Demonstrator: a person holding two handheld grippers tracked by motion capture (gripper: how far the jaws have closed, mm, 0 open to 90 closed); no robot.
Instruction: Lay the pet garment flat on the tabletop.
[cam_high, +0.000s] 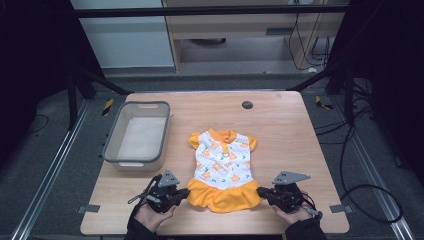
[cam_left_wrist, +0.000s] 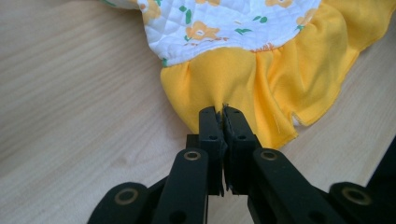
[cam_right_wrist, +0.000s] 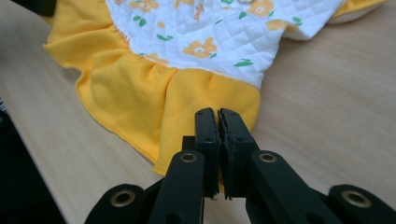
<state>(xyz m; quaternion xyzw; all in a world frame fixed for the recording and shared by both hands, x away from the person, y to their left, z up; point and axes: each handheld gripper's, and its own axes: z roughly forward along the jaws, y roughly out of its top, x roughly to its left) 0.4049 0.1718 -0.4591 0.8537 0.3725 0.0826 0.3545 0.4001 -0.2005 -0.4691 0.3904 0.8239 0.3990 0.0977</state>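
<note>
Small dress lies flat near table centre, collar at 12 o'clock, orange frill at 6. Left gripper sits at the dress's 8 o'clock, jaws clamped tight on the frill's left corner. Right gripper at the dress's 4 o'clock, jaws pinched on the frill's right corner. Both grippers are held in hands at the near table edge. Grey tub sits at the dress's 10 o'clock, apart from it.
</note>
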